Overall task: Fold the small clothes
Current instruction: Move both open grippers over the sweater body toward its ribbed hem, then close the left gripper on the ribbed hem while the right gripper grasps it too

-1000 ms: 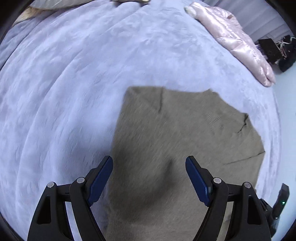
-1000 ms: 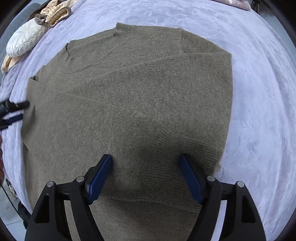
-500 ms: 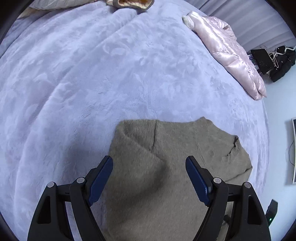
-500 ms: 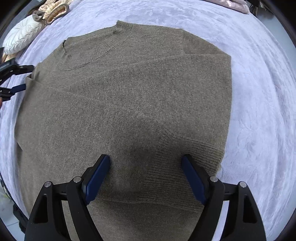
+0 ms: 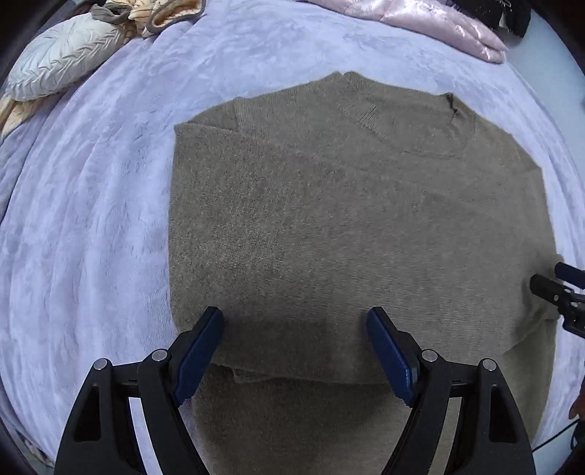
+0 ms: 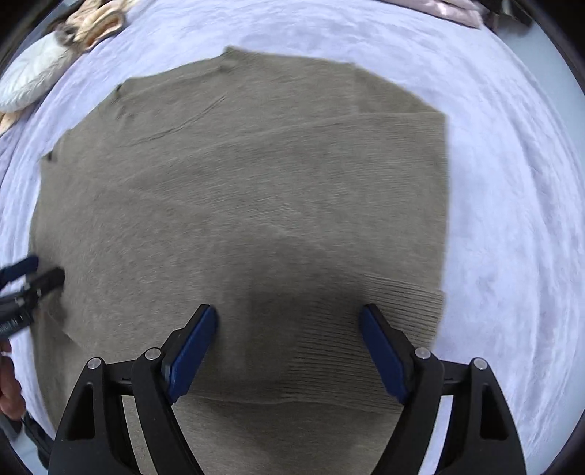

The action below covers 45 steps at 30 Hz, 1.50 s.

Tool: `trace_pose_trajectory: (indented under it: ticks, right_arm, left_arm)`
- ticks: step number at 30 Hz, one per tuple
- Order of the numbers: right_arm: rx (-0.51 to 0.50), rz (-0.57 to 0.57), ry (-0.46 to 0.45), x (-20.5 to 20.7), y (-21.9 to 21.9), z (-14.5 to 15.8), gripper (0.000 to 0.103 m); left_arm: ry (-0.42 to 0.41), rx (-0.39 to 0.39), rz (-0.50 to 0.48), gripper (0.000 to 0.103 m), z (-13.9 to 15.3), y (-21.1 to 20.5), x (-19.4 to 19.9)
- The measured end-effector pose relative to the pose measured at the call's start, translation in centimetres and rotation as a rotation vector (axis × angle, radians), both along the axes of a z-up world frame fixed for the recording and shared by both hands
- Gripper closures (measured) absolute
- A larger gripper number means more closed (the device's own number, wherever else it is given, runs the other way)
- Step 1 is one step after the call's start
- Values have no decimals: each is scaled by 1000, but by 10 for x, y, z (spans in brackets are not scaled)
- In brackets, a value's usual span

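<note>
An olive-brown knit sweater (image 5: 347, 204) lies flat on the lavender bed cover (image 5: 91, 226), sleeves folded in over the body, collar at the far side. It also fills the right wrist view (image 6: 248, 190). My left gripper (image 5: 295, 343) is open and empty, low over the sweater's near left part, with a folded edge just under it. My right gripper (image 6: 289, 339) is open and empty over the near right part, by a ribbed cuff (image 6: 398, 314). Each gripper shows at the edge of the other's view: the right one (image 5: 563, 292) and the left one (image 6: 25, 288).
A cream quilted cushion (image 5: 62, 62) and beige-orange garments (image 5: 153, 14) lie at the far left of the bed. A pink shiny jacket (image 5: 420, 22) lies at the far right, with dark gear (image 5: 508, 14) beyond it. The bed cover's bare right side (image 6: 512, 219) flanks the sweater.
The left gripper swung from the sweater's left side to its near edge, now facing the collar. The right gripper shifted slightly; its view is motion-blurred. Both stayed open.
</note>
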State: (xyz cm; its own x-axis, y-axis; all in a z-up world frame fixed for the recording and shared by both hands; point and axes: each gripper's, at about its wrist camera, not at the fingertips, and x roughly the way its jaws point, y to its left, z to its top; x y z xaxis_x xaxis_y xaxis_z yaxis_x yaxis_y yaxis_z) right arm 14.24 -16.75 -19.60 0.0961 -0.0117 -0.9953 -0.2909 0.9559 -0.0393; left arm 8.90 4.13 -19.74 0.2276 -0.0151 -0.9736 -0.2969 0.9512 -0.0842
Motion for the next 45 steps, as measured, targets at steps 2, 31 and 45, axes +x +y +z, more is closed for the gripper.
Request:
trace_pose_trajectory:
  ticks: [2, 31, 45]
  right_arm:
    - [7, 1, -40, -5, 0, 15, 19]
    - [-43, 456, 31, -217, -26, 0, 8]
    - [-84, 154, 119, -296, -111, 17, 3]
  left_arm:
    - [-23, -6, -2, 22, 11, -9, -7]
    - [241, 103, 28, 16, -21, -103, -214]
    - [210, 33, -73, 16, 2, -132, -306]
